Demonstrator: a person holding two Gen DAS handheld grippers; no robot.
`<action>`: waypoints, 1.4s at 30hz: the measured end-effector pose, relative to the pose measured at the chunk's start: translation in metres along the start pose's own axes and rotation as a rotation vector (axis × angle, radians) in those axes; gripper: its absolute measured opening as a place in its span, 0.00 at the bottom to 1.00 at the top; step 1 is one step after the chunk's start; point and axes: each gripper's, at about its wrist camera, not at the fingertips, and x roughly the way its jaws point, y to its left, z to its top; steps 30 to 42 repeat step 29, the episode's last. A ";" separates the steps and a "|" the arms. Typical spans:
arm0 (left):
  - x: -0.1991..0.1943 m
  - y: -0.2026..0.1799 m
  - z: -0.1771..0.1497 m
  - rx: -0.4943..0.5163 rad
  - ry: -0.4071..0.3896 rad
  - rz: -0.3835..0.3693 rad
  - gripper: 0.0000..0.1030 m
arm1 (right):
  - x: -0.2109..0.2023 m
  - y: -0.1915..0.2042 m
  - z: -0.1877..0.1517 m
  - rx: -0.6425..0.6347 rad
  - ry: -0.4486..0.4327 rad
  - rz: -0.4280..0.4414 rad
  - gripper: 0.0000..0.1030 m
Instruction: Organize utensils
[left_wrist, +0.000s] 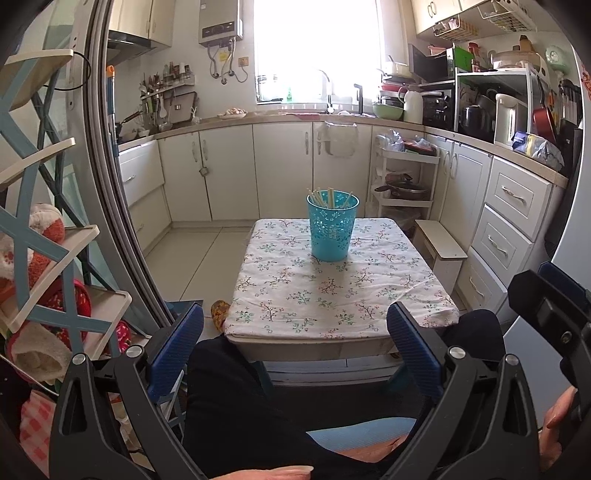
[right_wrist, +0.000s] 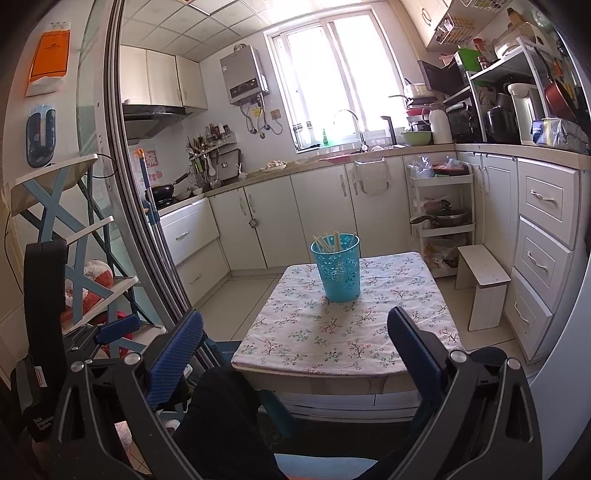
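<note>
Chopsticks (left_wrist: 330, 196) stand upright in a teal perforated cup (left_wrist: 332, 229) on the far half of a small table (left_wrist: 340, 291) with a floral cloth. Nearer than the table, left gripper (left_wrist: 295, 347) and right gripper (right_wrist: 295, 350) hover spread wide, both empty.

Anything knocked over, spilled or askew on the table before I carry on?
Nothing stands out. The blue holder stands upright on the floral tablecloth, with the chopsticks inside it. Both the left gripper and the right gripper are open and empty.
</note>
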 end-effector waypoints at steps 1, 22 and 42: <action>0.000 0.000 0.000 0.000 -0.001 0.001 0.93 | 0.000 0.000 0.000 0.001 0.000 -0.001 0.93; 0.006 0.004 -0.005 -0.022 0.003 0.026 0.93 | -0.002 0.004 -0.001 -0.016 -0.010 0.005 0.93; 0.013 0.001 -0.006 -0.010 0.026 0.028 0.93 | -0.002 0.002 0.000 -0.013 -0.006 0.005 0.93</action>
